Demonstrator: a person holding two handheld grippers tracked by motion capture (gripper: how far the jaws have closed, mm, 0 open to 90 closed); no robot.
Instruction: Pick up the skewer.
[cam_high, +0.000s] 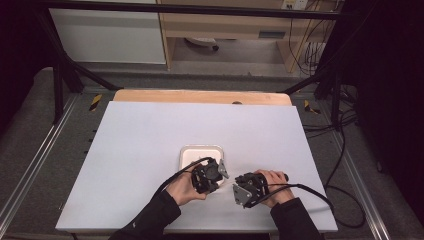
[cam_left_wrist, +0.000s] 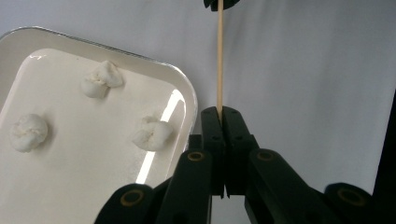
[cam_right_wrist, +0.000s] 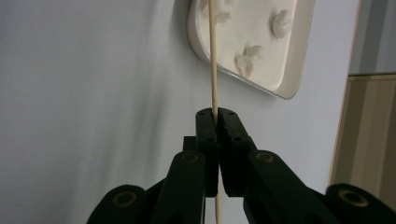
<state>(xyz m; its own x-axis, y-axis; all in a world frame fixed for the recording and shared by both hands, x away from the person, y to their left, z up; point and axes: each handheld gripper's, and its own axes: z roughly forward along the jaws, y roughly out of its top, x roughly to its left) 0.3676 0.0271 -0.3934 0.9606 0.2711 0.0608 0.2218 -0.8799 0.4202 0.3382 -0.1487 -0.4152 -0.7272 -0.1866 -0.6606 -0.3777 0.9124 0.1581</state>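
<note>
Left gripper (cam_left_wrist: 220, 112) clamping skewer (cam_left_wrist: 219, 60); right gripper (cam_right_wrist: 215, 113) clamping same; I'm judging three dough balls (cam_left_wrist: 152, 134), frame left, unskewered.

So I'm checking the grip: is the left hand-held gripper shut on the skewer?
Shut: the left hand-held gripper's jaws pinch the skewer.

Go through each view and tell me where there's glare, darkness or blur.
High view: dark edges, evenly lit white table. Left gripper view: bright glare streak on the tray; skewer sharp, left gripper shut on it. Right gripper view: dim, greyish; the dough balls look soft; right gripper shut on the skewer.
</note>
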